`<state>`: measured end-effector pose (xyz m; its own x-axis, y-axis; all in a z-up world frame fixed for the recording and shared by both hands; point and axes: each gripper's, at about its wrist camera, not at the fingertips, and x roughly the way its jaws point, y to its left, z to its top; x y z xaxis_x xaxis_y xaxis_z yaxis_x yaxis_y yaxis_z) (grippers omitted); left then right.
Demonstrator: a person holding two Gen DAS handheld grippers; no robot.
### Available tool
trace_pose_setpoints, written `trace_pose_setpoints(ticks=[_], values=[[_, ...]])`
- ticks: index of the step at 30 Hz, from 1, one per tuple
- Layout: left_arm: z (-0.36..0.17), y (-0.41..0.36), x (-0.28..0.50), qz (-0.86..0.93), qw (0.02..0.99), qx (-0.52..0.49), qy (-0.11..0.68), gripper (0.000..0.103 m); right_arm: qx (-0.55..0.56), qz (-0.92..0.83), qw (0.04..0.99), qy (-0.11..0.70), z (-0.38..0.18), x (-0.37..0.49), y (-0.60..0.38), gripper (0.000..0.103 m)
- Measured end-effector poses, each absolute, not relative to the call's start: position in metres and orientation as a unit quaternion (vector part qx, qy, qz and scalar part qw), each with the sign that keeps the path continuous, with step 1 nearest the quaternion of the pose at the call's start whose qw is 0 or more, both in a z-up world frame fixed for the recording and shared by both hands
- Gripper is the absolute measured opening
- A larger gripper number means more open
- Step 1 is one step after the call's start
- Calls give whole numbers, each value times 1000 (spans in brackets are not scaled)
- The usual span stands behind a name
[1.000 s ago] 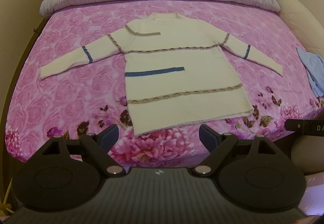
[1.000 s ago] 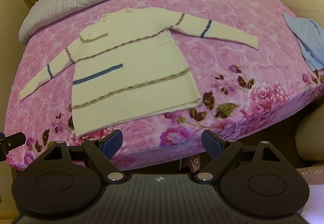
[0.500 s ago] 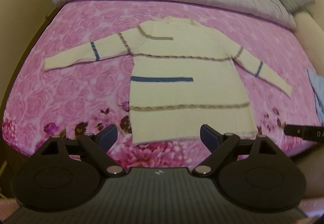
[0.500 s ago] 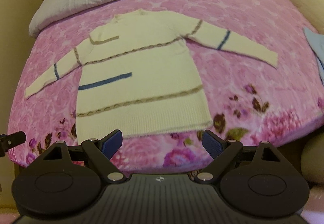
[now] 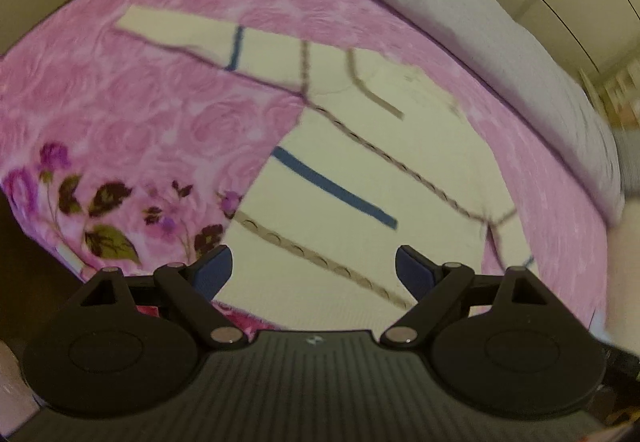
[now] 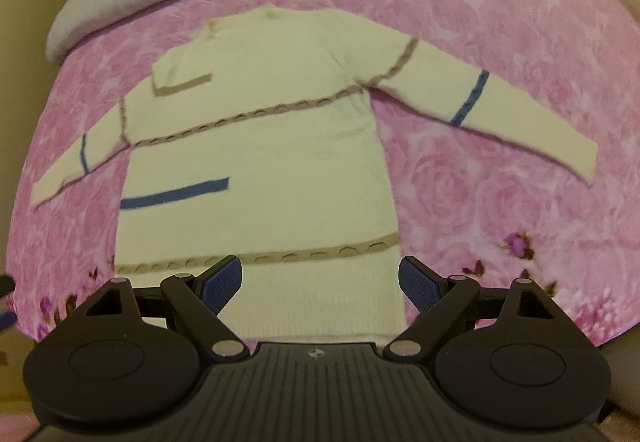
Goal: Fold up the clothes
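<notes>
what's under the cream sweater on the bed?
The cream sweater lies flat, sleeves spread, on the pink floral bedspread, which shows all around it. Whatever sits directly beneath the sweater is covered. Both grippers are open, holding nothing.

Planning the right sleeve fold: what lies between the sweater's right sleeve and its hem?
Only bare pink bedspread between the sleeve and the hem of the sweater, seen in the right wrist view.

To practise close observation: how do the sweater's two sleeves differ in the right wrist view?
The right-hand sleeve looks longer and wider; the left-hand sleeve looks shorter and narrower. They slope outward to opposite sides. Both are cream, lie flat on the pink bedspread, and carry one blue band.
</notes>
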<state>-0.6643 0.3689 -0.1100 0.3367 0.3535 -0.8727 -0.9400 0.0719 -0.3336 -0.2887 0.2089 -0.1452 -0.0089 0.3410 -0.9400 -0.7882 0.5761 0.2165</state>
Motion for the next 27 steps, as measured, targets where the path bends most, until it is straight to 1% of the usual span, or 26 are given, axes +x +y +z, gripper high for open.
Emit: trace_pose_setpoints(ticks=[7,10,14,19,23,27], values=[[-166,450,-710,521,622,-540,223,85,-165,369,672,621,-205,-265,252,88],[-198,499,-728,536,604,-554,203,85,-151,351,681,624,-228,-262,276,88],[-245,574,-750,558,588,-553,193,82,-140,325,708,611,-254,-258,306,88],[-296,652,-794,579,557,-578,140,82,-134,291,718,617,-287,-264,349,88],[-329,687,-829,600,524,-598,91,82,-138,299,710,622,-303,-280,379,88],[-342,704,-847,607,520,-599,41,82,-138,297,710,623,-309,-285,400,88]])
